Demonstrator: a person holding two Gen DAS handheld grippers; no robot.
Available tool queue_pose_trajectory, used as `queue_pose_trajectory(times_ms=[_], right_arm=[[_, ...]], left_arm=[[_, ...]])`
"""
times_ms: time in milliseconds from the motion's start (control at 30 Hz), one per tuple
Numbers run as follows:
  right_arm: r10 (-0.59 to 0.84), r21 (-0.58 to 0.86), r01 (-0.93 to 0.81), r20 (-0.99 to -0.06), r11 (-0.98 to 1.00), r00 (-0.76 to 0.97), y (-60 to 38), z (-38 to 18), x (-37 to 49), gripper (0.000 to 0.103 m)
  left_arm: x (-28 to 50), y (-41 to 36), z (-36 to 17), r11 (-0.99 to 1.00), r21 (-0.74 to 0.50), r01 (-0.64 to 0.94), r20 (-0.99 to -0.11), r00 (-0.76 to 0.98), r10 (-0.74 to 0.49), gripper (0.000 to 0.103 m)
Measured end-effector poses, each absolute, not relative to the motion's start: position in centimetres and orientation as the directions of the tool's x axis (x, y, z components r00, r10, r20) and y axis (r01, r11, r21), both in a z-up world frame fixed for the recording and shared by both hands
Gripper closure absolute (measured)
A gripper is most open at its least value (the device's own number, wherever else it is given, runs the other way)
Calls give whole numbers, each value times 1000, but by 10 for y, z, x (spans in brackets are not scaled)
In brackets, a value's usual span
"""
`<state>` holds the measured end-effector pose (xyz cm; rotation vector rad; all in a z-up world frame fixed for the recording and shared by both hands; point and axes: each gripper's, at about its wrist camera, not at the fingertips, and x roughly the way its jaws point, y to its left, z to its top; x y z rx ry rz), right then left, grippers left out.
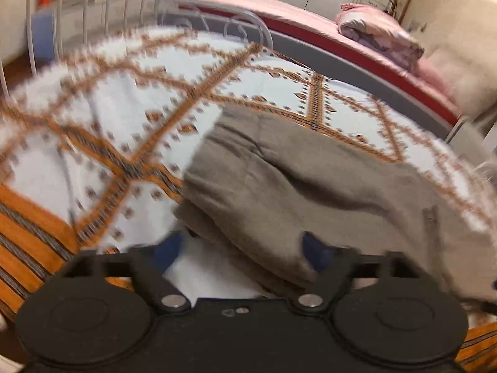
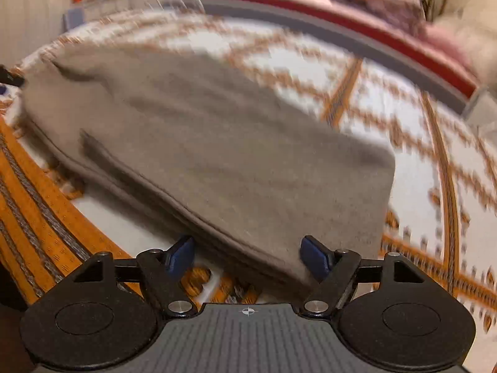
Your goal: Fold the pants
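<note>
Both grippers, left gripper (image 1: 242,248) and right gripper (image 2: 248,253), stand wide, holding nothing; the grey-brown pants (image 2: 198,143) lie folded on the patterned bedspread (image 1: 108,99); probably only smoothing remains.

The folded brown pants (image 1: 310,186) lie on the patterned bedspread (image 1: 102,118), filling the near middle of it. To their left and beyond them the spread lies bare, with room to pass. A white metal bed rail (image 1: 93,15) bounds the far left; a grey bed frame (image 1: 357,65) with a pink bundle (image 1: 376,34) closes off the far right.
</note>
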<state>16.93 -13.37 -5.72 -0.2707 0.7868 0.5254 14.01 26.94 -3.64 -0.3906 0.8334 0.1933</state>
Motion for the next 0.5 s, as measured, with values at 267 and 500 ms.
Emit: queue_pose_trajectory(times_ms=[267, 500], right_arm=[[451, 83, -518, -621, 851, 641, -147, -31, 169, 24], [458, 103, -509, -613, 854, 644, -151, -32, 177, 24]], left_arm=[[145, 301, -62, 788, -446, -424, -761, 643, -85, 48], [171, 321, -85, 769, -522, -369, -708, 690, -149, 30]])
